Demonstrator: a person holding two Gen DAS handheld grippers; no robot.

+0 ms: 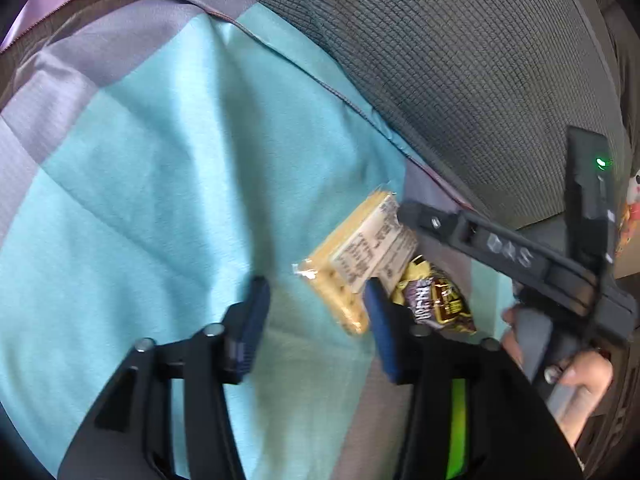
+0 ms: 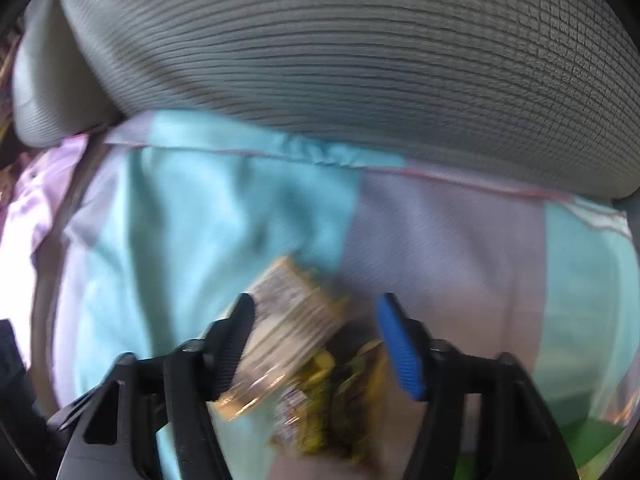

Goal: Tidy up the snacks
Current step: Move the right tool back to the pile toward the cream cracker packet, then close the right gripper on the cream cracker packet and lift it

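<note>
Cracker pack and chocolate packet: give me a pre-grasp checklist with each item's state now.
1. Cracker pack lying flat on the bedspread: ok.
2. Chocolate packet apart from the cracker pack: not ok, they touch and overlap.
3. Left gripper free of load, jaws open: ok.
4. Right gripper jaws open, straddling both snacks: ok.
5. Right gripper lined up on one snack only: not ok.
6. Packet label readable in the right wrist view: cannot tell, blurred.
</note>
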